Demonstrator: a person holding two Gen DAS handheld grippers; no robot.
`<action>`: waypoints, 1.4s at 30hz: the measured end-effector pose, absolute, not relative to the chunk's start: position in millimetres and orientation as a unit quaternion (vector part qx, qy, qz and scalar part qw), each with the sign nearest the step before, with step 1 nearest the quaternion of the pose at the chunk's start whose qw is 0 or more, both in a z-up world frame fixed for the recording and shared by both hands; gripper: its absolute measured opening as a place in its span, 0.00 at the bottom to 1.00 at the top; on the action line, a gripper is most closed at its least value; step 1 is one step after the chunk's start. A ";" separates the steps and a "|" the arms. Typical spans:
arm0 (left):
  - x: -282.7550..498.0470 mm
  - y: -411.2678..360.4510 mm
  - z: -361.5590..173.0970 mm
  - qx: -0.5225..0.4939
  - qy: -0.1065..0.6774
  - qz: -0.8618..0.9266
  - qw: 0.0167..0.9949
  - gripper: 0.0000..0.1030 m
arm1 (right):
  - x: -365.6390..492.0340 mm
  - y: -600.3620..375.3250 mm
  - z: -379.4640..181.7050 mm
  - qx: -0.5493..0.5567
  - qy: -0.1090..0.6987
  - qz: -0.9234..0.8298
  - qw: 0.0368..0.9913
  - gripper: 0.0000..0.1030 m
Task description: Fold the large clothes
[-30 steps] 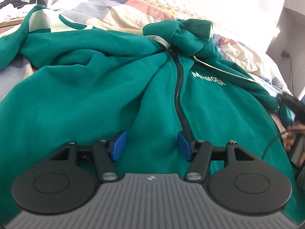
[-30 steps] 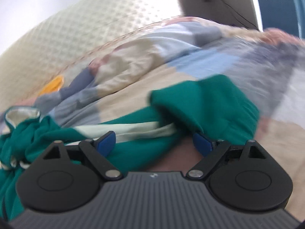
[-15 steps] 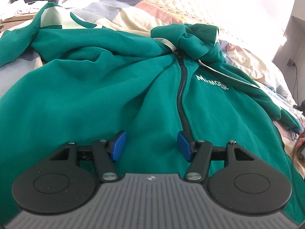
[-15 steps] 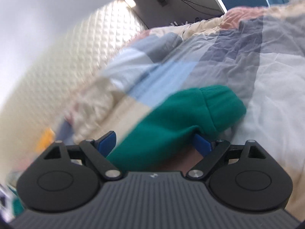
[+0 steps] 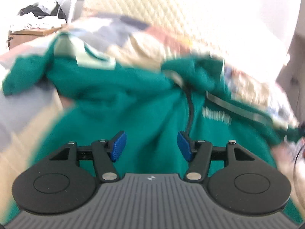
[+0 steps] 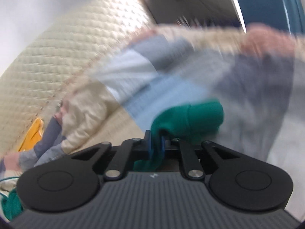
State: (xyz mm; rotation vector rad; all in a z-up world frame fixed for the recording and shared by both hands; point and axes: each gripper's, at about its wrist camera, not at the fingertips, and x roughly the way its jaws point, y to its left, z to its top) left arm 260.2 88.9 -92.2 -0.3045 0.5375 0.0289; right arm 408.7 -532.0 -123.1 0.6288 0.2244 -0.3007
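Note:
A green zip-up hoodie (image 5: 133, 103) lies spread, front up, on a patchwork quilt, with its black zipper (image 5: 189, 112) and white chest lettering in the left wrist view. My left gripper (image 5: 151, 146) is open and empty just above the hoodie's lower front, beside the zipper. My right gripper (image 6: 155, 145) is shut on the hoodie's right sleeve; the green cuff (image 6: 196, 118) bulges out past the blue pads. Both views are motion-blurred.
The patchwork quilt (image 6: 171, 80) covers the bed. A cream quilted headboard (image 6: 57, 57) runs behind it. A yellow item (image 6: 32, 133) lies by the headboard. A side table with piled clothes (image 5: 38, 21) stands far left. A wall socket and cable (image 5: 294, 82) are at right.
My right gripper has closed on the green sleeve near the cuff, which lay between its open pads before. My left gripper has pulled back and tilted up, staying open.

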 end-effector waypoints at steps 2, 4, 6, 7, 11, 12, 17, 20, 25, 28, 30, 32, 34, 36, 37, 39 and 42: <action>271.0 116.3 -72.3 -0.158 0.258 0.052 0.952 0.66 | 404.9 -537.8 -110.8 0.286 0.100 -0.166 0.938 0.09; 290.9 151.4 -59.5 -0.157 0.262 0.078 0.949 0.74 | 397.8 -546.4 -100.3 0.263 0.084 -0.198 0.941 0.08; 316.4 185.4 -56.9 -0.132 0.276 0.116 0.945 0.76 | 391.6 -563.5 -93.0 0.260 0.075 -0.232 0.934 0.08; 327.8 204.7 -58.2 -0.126 0.277 0.146 0.941 0.76 | 388.6 -573.0 -90.6 0.259 0.072 -0.246 0.931 0.08; 369.0 264.2 -74.2 -0.068 0.281 0.194 0.937 0.78 | 374.6 -606.7 -88.4 0.249 0.067 -0.293 0.921 0.08; 380.9 271.4 -83.8 -0.041 0.293 0.193 0.935 0.79 | 374.1 -613.1 -91.2 0.248 0.072 -0.295 0.920 0.08; 426.3 280.6 -127.9 0.056 0.326 0.206 0.921 0.79 | 381.6 -615.8 -114.4 0.220 0.099 -0.295 0.924 0.08; 449.5 284.8 -146.4 0.089 0.319 0.232 0.915 0.81 | 390.4 -612.4 -131.7 0.217 0.122 -0.304 0.919 0.08; 482.5 287.0 -164.7 0.117 0.335 0.233 0.905 0.55 | 399.9 -605.3 -146.3 0.201 0.135 -0.311 0.919 0.08; 493.7 283.0 -159.9 0.135 0.340 0.237 0.900 0.26 | 401.1 -603.0 -146.0 0.192 0.138 -0.312 0.920 0.09; 495.5 288.6 -146.3 0.129 0.332 0.253 0.900 0.22 | 400.6 -604.9 -142.9 0.191 0.138 -0.310 0.921 0.09; 493.2 299.3 -125.1 0.124 0.313 0.282 0.899 0.20 | 398.9 -605.2 -136.7 0.188 0.130 -0.311 0.922 0.09; 493.1 313.0 -103.7 0.127 0.289 0.316 0.895 0.19 | 396.2 -604.6 -129.1 0.182 0.115 -0.313 0.925 0.09; 496.6 329.2 -88.0 0.117 0.285 0.339 0.889 0.19 | 395.2 -605.1 -122.3 0.177 0.098 -0.314 0.928 0.09; 498.7 336.1 -83.5 0.108 0.286 0.347 0.887 0.19 | 396.1 -605.5 -120.1 0.173 0.094 -0.316 0.928 0.09; 504.6 343.1 -83.8 0.104 0.286 0.357 0.883 0.19 | 399.5 -606.3 -120.4 0.165 0.093 -0.318 0.929 0.09; 516.7 348.1 -105.8 0.097 0.309 0.364 0.873 0.19 | 409.1 -607.9 -135.2 0.150 0.111 -0.322 0.928 0.09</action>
